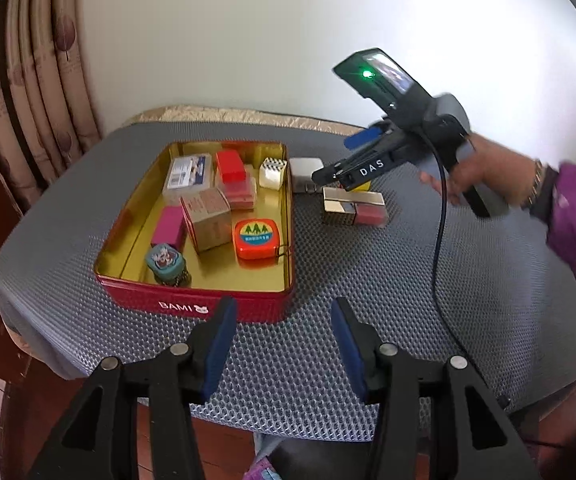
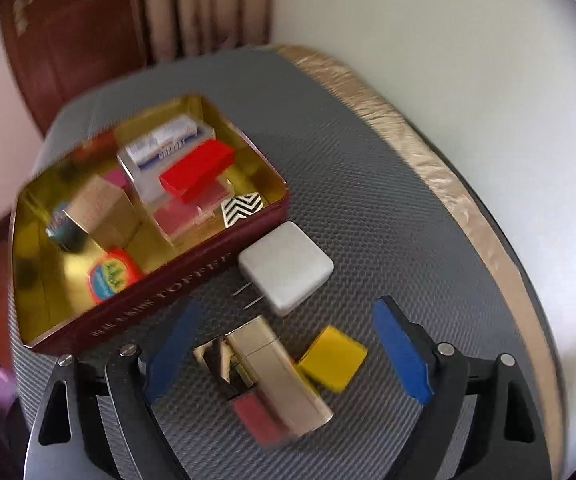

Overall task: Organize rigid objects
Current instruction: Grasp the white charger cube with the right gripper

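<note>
Blue-padded jaws of the left gripper (image 1: 283,344) are being held apart and empty at 6 o'clock, below the red tin (image 1: 191,304). Right gripper (image 2: 288,356) jaws are being spread, ungrasping, around the gold box (image 2: 283,376) and yellow block (image 2: 332,358), with the white charger (image 2: 288,272) at 12 o'clock.

Glossy gold-lined metal tin (image 1: 288,216), dimpled grey rubbery mat (image 1: 368,280), matt white plastic charger (image 2: 288,276)
</note>
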Demonstrator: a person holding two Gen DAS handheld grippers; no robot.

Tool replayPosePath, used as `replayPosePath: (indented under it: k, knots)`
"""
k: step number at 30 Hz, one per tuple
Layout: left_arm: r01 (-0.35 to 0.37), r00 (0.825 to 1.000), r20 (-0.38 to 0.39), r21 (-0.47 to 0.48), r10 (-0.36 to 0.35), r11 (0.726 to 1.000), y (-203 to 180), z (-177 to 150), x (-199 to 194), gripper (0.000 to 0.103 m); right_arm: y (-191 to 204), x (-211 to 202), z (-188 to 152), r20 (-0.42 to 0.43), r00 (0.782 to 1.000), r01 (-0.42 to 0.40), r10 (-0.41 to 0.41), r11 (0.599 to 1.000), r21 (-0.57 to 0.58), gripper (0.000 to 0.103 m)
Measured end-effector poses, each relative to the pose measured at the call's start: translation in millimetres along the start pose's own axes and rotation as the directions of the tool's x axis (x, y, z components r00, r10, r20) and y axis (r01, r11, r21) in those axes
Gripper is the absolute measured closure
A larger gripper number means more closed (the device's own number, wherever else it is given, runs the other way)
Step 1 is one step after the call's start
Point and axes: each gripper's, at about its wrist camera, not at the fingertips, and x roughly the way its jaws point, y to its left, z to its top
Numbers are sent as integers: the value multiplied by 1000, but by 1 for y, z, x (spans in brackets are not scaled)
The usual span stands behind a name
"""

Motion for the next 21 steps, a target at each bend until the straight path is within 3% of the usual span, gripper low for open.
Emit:
replayPosePath:
  k: [4, 6, 11, 13, 14, 21]
  knots:
    - [5, 999, -34, -19, -5, 1000, 5, 0, 11, 53, -5, 19, 15, -69, 995, -70, 65, 995, -74, 16]
    - [1, 998, -58, -19, -3, 1000, 7, -1, 17, 53, -6, 28, 22, -95, 994, -67, 57, 991, -114, 16]
    - [1, 994, -110, -39, -5, 999, 15, -4, 32, 53, -17, 52, 36, -155, 977, -162, 147, 983, -87, 16]
    - [-3, 994, -111, -45, -2, 999, 17, -4, 33, 53, -17, 63, 34, -189, 964, -204, 188, 977, -65, 22]
    - [-5, 994, -111, -46, 0, 999, 18, -4, 34, 53, -17, 68, 33, -210, 959, -205, 189, 977, -58, 38]
    - [-8, 990, -139, -38, 3, 999, 17, -4, 38, 52, -23, 44, 25, -105, 980, -166, 168, 986, 28, 42]
